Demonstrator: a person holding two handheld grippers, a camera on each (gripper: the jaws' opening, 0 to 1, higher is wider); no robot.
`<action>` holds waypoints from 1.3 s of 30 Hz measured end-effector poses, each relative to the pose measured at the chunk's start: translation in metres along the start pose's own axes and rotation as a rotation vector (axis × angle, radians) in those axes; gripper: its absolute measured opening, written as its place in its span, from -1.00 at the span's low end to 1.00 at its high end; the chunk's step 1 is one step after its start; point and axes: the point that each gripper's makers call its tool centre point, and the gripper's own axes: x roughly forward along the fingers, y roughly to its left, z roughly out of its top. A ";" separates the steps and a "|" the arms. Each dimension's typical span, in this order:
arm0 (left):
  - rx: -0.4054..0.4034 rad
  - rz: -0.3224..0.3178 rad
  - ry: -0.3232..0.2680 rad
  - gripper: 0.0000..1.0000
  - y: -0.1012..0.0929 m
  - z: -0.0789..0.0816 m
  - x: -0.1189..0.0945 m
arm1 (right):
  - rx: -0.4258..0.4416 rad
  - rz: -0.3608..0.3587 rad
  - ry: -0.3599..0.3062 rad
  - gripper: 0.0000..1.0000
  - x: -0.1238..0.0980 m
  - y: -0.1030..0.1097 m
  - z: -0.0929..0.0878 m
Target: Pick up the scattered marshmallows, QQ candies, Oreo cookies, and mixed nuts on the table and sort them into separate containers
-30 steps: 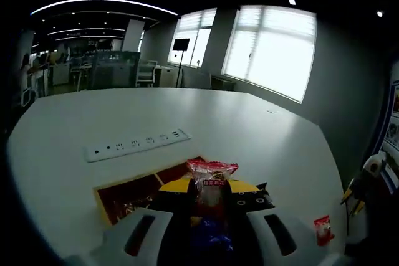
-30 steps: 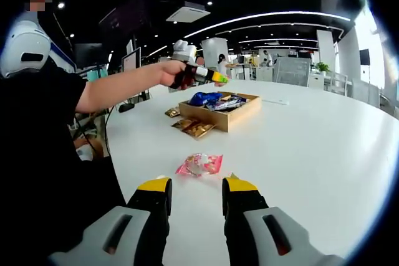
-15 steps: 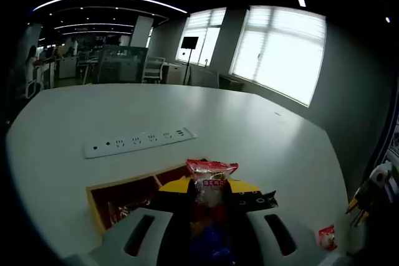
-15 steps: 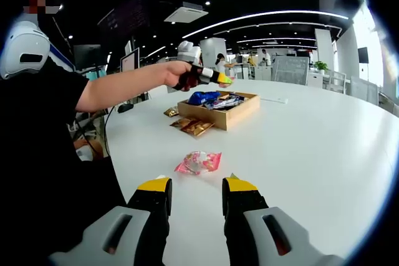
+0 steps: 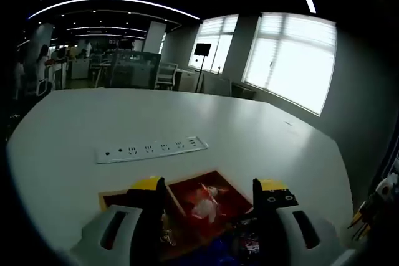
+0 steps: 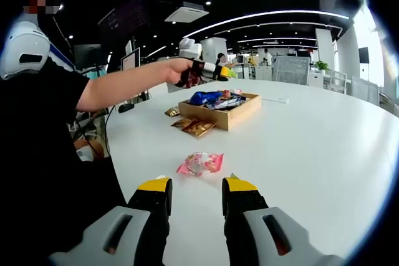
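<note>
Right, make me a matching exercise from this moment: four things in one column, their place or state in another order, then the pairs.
Things:
1. pink packet
2. wooden box
3. power strip
4. gold packets

Places or states:
A. white, flat on the table beyond the left gripper
B. alone, just ahead of the right gripper
C. on the table against the box
D. holds blue packets

Pairs: 1-B, 2-D, 3-A, 4-C

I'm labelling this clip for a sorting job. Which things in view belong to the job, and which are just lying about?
Job:
- pink-wrapped sweet on the table
- gold-wrapped snack packets beside the box
- wooden divided box
- red-and-white packet in the box's red compartment

Lying about:
- white power strip
</note>
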 end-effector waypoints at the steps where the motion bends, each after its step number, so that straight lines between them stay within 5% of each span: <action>1: -0.004 -0.002 -0.002 0.26 0.001 0.001 -0.002 | -0.002 0.002 0.000 -0.43 0.001 0.001 0.001; 10: 0.002 -0.017 -0.022 0.27 -0.002 0.005 -0.021 | -0.021 0.020 -0.001 -0.43 0.006 0.010 0.007; 24: 0.006 -0.033 0.003 0.25 0.002 -0.012 -0.047 | -0.057 0.061 0.004 -0.41 0.015 0.020 0.018; 39: 0.032 -0.043 -0.028 0.25 -0.002 -0.001 -0.081 | -0.101 0.099 0.019 -0.32 0.026 0.030 0.036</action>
